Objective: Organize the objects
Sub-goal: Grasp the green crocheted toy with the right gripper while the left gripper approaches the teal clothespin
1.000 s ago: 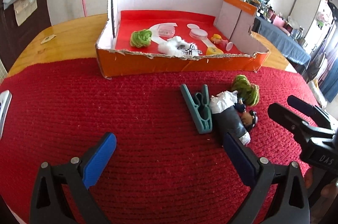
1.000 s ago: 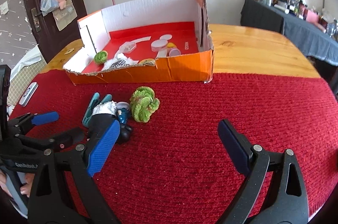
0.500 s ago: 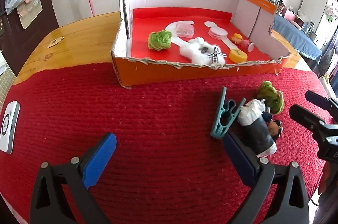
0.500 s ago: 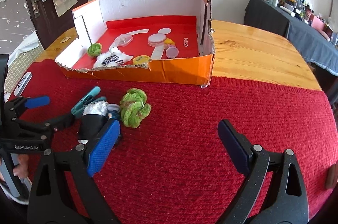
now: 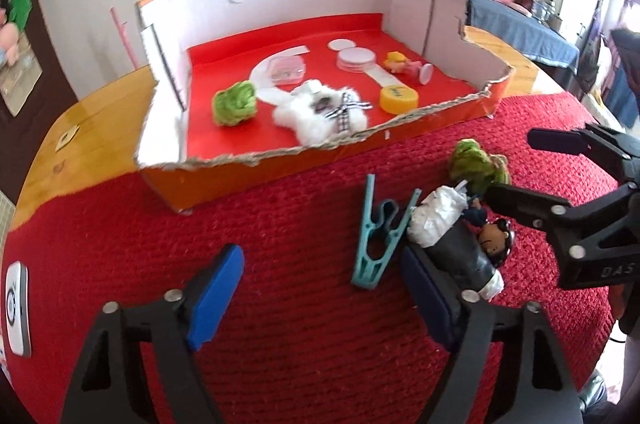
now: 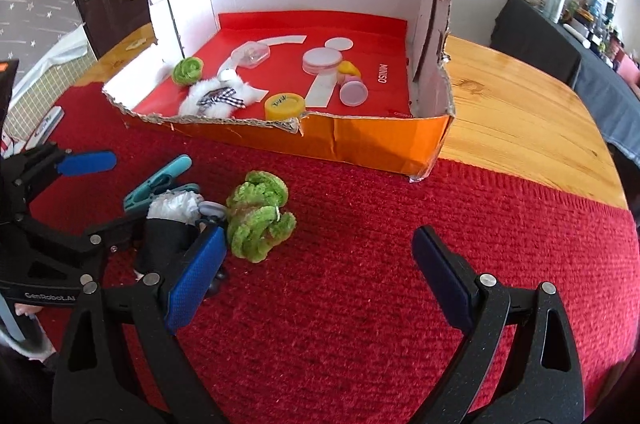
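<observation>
On the red cloth lie a teal clothes peg [image 5: 378, 236], a small doll in black and white [image 5: 454, 236] and a green fuzzy scrunchie [image 5: 476, 163], close together. The same scrunchie [image 6: 260, 214], doll [image 6: 170, 220] and peg [image 6: 158, 179] show in the right wrist view. My left gripper [image 5: 320, 292] is open and empty just in front of the peg and doll. My right gripper [image 6: 320, 280] is open and empty, its left pad beside the scrunchie.
An orange cardboard box [image 5: 280, 167] with a red floor stands behind, holding a green scrunchie [image 5: 234, 101], white fluffy toy [image 5: 320, 111], yellow lid [image 5: 398, 99] and small discs. A white device [image 5: 16, 308] lies at the cloth's left edge. Bare wooden table [image 6: 520, 111] extends right.
Both grippers have moved nearer the box and the loose items, which now appear larger. The left view has swung, so the peg sits more central. Nothing was grasped.
</observation>
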Demonstrator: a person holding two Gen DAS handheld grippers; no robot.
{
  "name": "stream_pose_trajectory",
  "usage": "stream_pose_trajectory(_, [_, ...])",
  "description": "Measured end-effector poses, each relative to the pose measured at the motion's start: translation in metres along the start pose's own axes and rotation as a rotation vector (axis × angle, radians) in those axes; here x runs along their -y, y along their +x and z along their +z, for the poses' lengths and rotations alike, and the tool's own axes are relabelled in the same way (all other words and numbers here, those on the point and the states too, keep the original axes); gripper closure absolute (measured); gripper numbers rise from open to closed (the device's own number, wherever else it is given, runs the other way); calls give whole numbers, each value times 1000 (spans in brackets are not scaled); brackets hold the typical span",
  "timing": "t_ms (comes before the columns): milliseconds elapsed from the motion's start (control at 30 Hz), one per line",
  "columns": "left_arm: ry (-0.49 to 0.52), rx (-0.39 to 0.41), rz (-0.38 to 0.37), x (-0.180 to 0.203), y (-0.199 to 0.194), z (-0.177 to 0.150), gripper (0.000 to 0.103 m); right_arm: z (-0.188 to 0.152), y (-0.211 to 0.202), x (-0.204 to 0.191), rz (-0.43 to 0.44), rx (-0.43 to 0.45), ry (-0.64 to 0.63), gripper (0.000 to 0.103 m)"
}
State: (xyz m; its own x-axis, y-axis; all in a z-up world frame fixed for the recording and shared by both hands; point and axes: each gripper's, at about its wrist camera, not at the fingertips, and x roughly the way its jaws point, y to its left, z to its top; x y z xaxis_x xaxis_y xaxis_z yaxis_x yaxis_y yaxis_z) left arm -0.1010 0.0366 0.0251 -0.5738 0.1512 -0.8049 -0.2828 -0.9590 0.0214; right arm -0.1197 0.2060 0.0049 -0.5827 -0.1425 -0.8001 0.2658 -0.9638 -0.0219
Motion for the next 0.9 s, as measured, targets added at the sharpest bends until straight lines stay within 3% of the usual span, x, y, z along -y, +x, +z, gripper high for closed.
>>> stream_pose_trajectory(133, [24,12,-20,5,1,3,38,4,3,1,21,9,-6,13])
stream_pose_trajectory(267, [25,25,-66,7,0,2,55,6,4,2,98,9,15,35])
stream_pose_trajectory(400, [44,31,-102,11,-4,0,76,5,4,1,195,2,31,70])
stream_pose_trajectory(467, [49,31,-121,14,-6,-2,83,4,4,0,212,2,29,71])
stream_pose_trajectory(900, [-11,88,-171,3,-30,-7,84,3,-19,0,226,78,61,73])
